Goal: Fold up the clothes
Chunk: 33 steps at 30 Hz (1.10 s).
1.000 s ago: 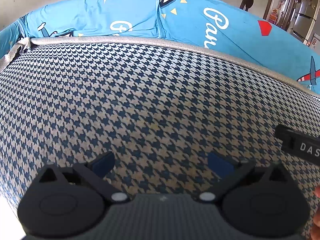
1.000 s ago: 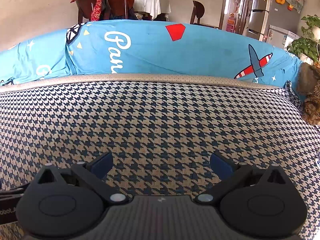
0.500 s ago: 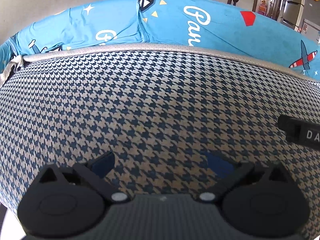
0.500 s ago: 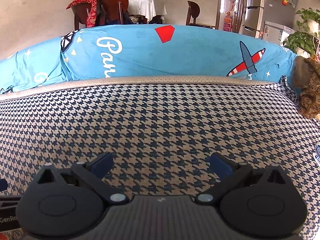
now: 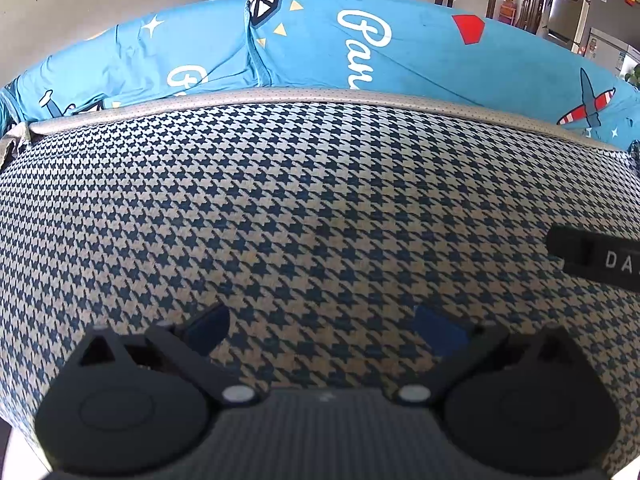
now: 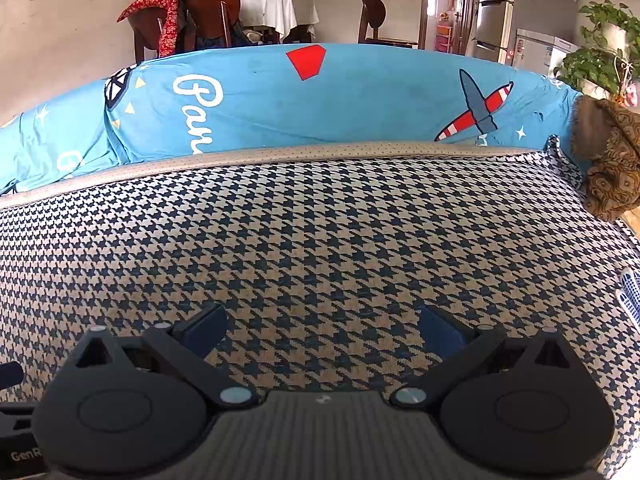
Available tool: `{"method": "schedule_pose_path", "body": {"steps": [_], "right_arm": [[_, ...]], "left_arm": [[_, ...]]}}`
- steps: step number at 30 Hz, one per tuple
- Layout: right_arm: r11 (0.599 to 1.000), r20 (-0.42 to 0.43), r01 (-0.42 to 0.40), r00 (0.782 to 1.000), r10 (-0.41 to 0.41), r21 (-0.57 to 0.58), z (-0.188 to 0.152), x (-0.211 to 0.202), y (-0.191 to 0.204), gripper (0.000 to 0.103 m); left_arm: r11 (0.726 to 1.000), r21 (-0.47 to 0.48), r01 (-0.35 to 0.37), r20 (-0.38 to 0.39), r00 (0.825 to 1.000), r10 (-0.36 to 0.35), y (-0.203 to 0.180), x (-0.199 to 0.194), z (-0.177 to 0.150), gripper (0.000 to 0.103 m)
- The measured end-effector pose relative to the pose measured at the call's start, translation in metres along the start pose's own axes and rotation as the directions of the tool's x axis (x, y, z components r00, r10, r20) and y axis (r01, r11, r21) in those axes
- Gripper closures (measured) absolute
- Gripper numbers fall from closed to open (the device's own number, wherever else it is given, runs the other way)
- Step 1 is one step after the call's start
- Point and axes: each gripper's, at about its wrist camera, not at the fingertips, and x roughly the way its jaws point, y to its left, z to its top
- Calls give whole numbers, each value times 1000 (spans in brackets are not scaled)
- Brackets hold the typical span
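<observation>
A blue-and-beige houndstooth fabric spreads flat and fills both views; I cannot tell whether it is a garment or the seat cover. My left gripper hovers over it, open, with nothing between its blue pads. My right gripper is likewise open and empty above the same fabric. A black part of the right gripper's body shows at the right edge of the left wrist view. A brown patterned cloth lies bunched at the far right corner.
A bright blue printed cover stands as a back wall behind a grey piped edge. Beyond it are wooden chairs, a white-clothed table, a fridge and a potted plant. A white-and-blue item peeks in at the right.
Both views have tilted upward, showing more of the blue cover and the room. The left view has swung to the right. Both grippers stay open and empty.
</observation>
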Motion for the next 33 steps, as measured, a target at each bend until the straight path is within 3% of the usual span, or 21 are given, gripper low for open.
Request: {"method": "schedule_pose_path", "body": {"steps": [16, 22, 33], "right_arm": [[999, -3, 33, 999, -33, 11, 1, -4, -12, 5], [999, -4, 39, 999, -39, 17, 1, -4, -17, 12], [999, -24, 41, 999, -40, 34, 0, -1, -26, 37]], "left_arm": [[995, 90, 40, 10, 999, -42, 4, -22, -18, 0], [992, 114, 53, 12, 998, -54, 5, -25, -22, 0], [983, 153, 103, 27, 994, -108, 9, -44, -43, 0]]}}
